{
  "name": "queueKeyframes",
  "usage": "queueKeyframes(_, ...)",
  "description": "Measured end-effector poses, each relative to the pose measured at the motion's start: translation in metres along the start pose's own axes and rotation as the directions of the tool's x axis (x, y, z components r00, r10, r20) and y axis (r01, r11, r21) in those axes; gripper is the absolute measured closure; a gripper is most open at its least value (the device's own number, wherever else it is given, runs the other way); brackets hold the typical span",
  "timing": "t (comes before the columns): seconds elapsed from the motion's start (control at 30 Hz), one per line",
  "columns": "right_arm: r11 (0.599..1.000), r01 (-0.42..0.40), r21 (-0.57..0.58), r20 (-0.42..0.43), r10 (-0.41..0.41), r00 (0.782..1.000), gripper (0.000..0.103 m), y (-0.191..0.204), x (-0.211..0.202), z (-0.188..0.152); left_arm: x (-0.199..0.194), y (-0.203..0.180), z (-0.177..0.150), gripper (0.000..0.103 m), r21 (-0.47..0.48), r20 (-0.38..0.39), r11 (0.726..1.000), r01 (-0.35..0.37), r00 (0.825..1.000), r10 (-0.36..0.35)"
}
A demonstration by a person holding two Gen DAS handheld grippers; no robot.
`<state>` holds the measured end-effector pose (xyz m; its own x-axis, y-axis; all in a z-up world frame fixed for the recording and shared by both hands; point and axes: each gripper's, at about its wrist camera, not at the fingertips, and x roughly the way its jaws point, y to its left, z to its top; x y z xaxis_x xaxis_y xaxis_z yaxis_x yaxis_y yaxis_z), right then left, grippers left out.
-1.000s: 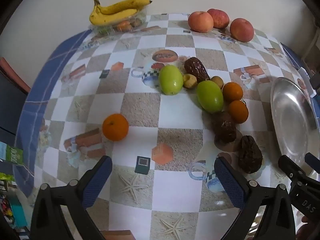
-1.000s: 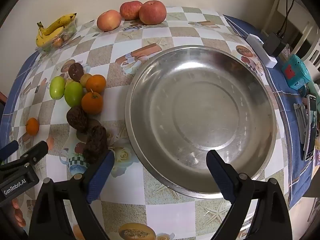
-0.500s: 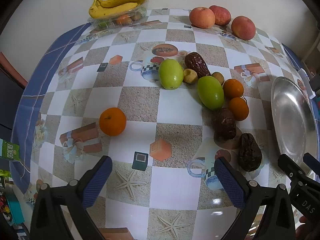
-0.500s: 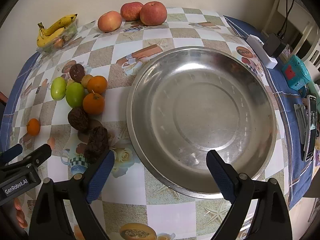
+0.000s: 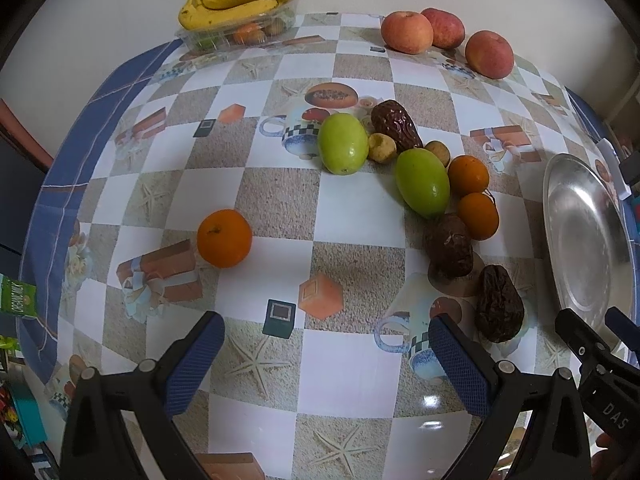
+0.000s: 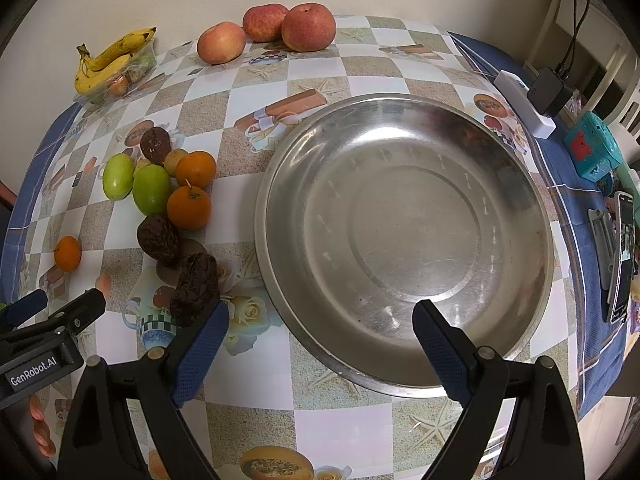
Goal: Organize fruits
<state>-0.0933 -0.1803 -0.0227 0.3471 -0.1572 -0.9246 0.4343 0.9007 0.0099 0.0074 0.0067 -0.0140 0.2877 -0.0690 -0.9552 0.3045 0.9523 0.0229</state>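
The table (image 6: pixel 256 384) is wearing a checkered cloth with a blue border. Along the far edge three apples (image 6: pixel 264 30) are sitting together, and at the far left corner bananas (image 5: pixel 236 4) are resting on a clear tray (image 5: pixel 240 34). A wide steel basin (image 6: pixel 404 240) is taking up the right half. Just beside its left rim, two green fruits (image 5: pixel 422 188), two oranges (image 6: pixel 190 192), three dark wrinkled fruits (image 5: pixel 448 246) and two small tan ones (image 5: pixel 382 147) are clustering. One lone orange (image 5: pixel 224 238) is lying well apart, toward the left edge. By the right edge, a white adapter (image 6: pixel 524 110), a teal box (image 6: pixel 592 148) and a phone (image 6: pixel 622 256) are lying.
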Motion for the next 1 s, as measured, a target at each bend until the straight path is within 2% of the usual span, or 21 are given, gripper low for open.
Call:
queueKeyframes(0.77,1.0,0.0,0.0,0.0,0.0,1.0,0.01,0.001,0.0006,-0.0002,0.002,0.0015,-0.0013,0.0,-0.008,-0.008,1.0,0.006,1.0,-0.006)
queueKeyframes(1.0,1.0,-0.001,0.0,-0.001,0.001,1.0,0.01,0.0012,0.0007,-0.0001,0.0037,0.0026,-0.0007,0.0,-0.028,-0.031,0.998,0.047,0.998,-0.048)
